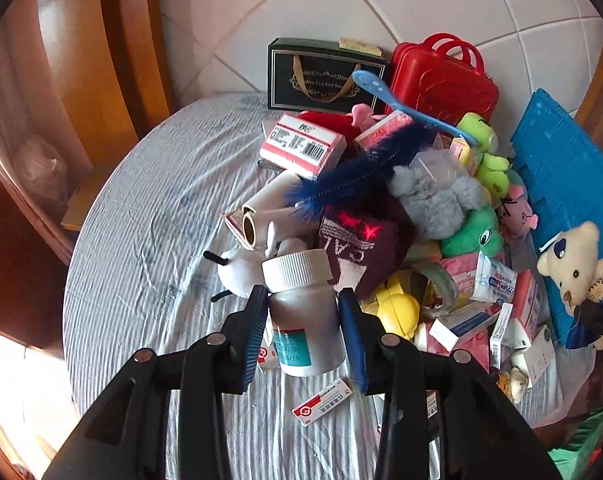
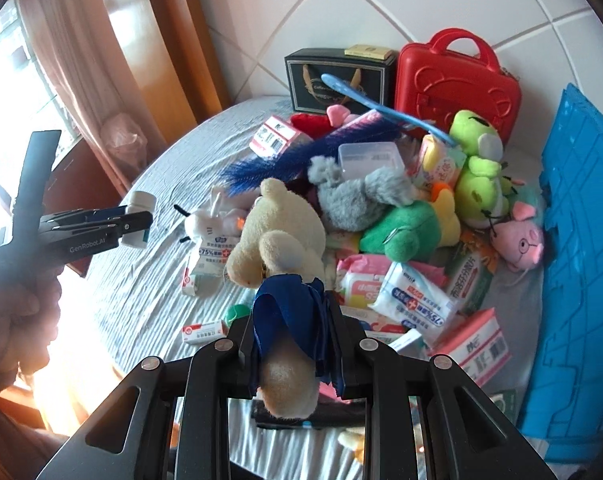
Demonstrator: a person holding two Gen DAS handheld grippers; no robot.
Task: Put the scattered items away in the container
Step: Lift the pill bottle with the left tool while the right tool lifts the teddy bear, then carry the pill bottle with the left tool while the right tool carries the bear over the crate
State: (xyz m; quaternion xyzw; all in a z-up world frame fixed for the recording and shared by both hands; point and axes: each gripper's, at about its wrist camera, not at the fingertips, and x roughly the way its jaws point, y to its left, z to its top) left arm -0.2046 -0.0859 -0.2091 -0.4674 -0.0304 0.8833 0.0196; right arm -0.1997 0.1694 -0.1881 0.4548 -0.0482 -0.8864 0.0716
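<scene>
My left gripper (image 1: 303, 300) is shut on a white pill bottle (image 1: 305, 312) with a ribbed cap and teal label, held above the striped bedsheet. It also shows in the right wrist view (image 2: 139, 216), lifted at the left. My right gripper (image 2: 291, 304) is shut on a cream teddy bear (image 2: 277, 232) in a blue outfit, held above the pile. The bear also shows in the left wrist view (image 1: 577, 264). The blue container (image 2: 581, 248) stands at the right, also in the left wrist view (image 1: 561, 168). Scattered plush toys, medicine boxes and wipe packs lie in a heap.
A red toy suitcase (image 2: 457, 80) and a black gift box (image 2: 337, 76) stand at the back by the tiled wall. A blue bristle brush (image 1: 361, 168), green frog plush (image 2: 477, 160), pink pig plush (image 2: 519, 240) and grey plush (image 1: 437, 200) lie in the pile. Wooden furniture is left.
</scene>
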